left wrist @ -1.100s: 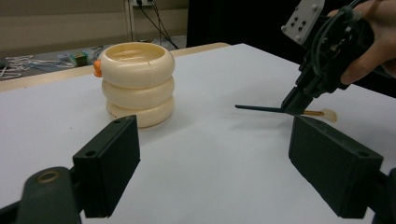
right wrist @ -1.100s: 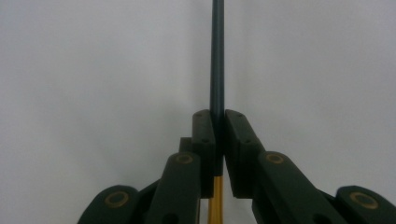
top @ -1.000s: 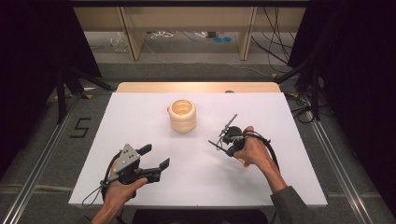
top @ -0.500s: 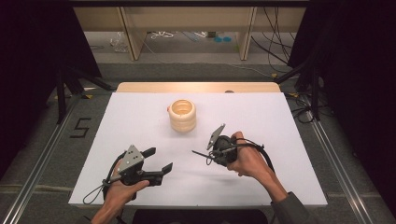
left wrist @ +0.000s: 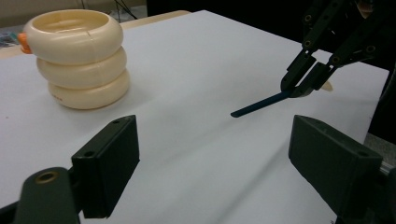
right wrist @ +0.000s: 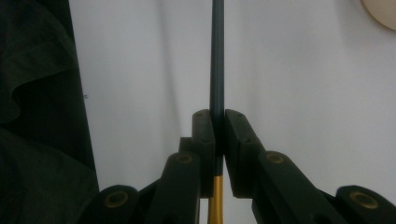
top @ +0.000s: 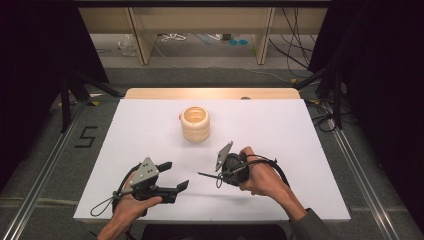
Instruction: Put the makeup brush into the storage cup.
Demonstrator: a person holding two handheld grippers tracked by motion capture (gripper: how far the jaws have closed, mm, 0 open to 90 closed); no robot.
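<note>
A cream holder made of three stacked rings stands on the white table top, behind both grippers; it appears in the left gripper view with a small orange piece at its rim. My right gripper is shut on a thin dark blue stick that points left, held a little above the table. In the right gripper view the pads clamp the stick, whose lower end is gold. My left gripper rests at the front left, open with nothing in it, facing the stick.
A wooden strip borders the table's far edge. Metal rails run along both sides on the floor, and cables lie behind. Dark cloth covers the left of the right gripper view.
My right hand has carried the stick left and toward the near edge, and the stick has swung from pointing up-right to pointing left at the left gripper. The left hand has stayed put.
</note>
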